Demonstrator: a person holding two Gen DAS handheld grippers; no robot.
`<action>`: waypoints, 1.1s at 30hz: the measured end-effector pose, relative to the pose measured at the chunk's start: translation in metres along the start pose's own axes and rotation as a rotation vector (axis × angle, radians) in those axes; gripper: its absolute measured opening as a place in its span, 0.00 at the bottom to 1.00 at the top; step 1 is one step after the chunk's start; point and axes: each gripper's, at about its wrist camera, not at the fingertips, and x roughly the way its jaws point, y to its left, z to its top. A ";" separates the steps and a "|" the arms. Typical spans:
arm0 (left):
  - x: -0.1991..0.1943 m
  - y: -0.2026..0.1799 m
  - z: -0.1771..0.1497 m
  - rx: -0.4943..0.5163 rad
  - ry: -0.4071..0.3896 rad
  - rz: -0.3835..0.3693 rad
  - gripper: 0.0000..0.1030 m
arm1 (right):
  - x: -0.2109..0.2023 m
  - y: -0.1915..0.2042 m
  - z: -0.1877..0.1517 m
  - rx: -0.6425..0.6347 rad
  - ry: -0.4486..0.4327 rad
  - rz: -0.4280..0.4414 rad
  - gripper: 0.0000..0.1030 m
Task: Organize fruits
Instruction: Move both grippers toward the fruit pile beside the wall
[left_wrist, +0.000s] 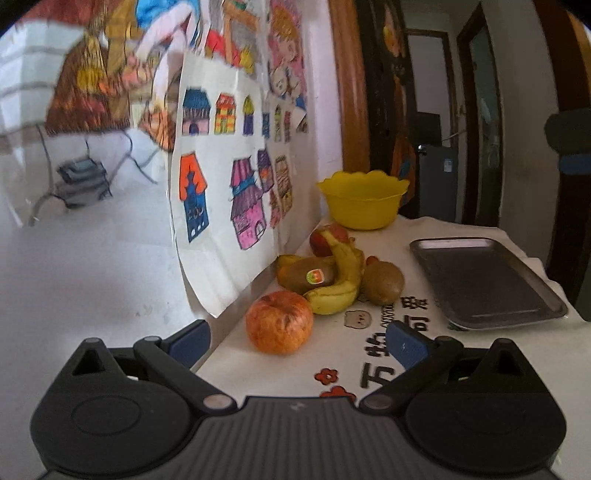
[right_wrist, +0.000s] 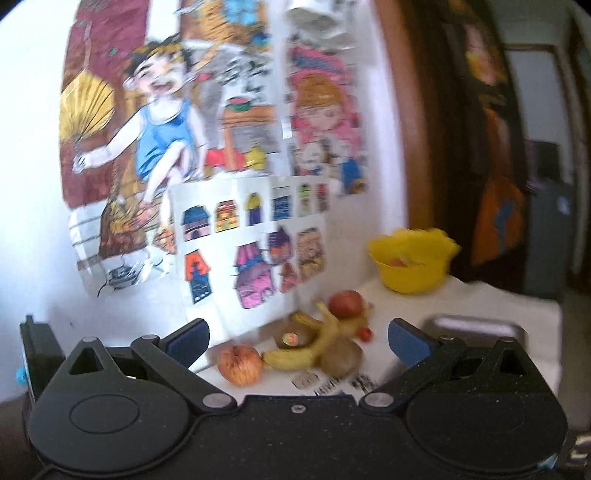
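Note:
A pile of fruit lies by the wall on a white table. Nearest is an orange-red apple (left_wrist: 279, 322) (right_wrist: 239, 363). Behind it lie a yellow banana (left_wrist: 341, 278) (right_wrist: 306, 350), a stickered kiwi (left_wrist: 306, 275) (right_wrist: 293, 336), a second kiwi (left_wrist: 382, 282) (right_wrist: 341, 356) and a red apple (left_wrist: 325, 238) (right_wrist: 346, 303). A yellow bowl (left_wrist: 364, 197) (right_wrist: 412, 264) stands at the back; in the right wrist view something shows inside it. My left gripper (left_wrist: 297, 343) is open, just short of the near apple. My right gripper (right_wrist: 297, 341) is open, higher and farther back, holding nothing.
A dark metal tray (left_wrist: 484, 282) (right_wrist: 476, 325) lies to the right of the fruit. Children's drawings (left_wrist: 229, 206) hang on the wall at the left, their lower edge reaching the tabletop. The white tablecloth (left_wrist: 295, 373) carries printed characters. A dark doorway (left_wrist: 428, 110) opens behind the bowl.

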 end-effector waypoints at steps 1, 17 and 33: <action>0.007 0.001 0.001 -0.010 0.012 0.001 1.00 | 0.014 -0.003 0.001 -0.023 0.010 0.021 1.00; 0.099 -0.002 0.009 0.006 0.145 0.058 1.00 | 0.175 -0.071 -0.038 -0.099 0.207 0.074 0.99; 0.133 0.011 0.002 -0.016 0.250 0.059 0.95 | 0.260 -0.092 -0.059 -0.072 0.441 0.127 0.94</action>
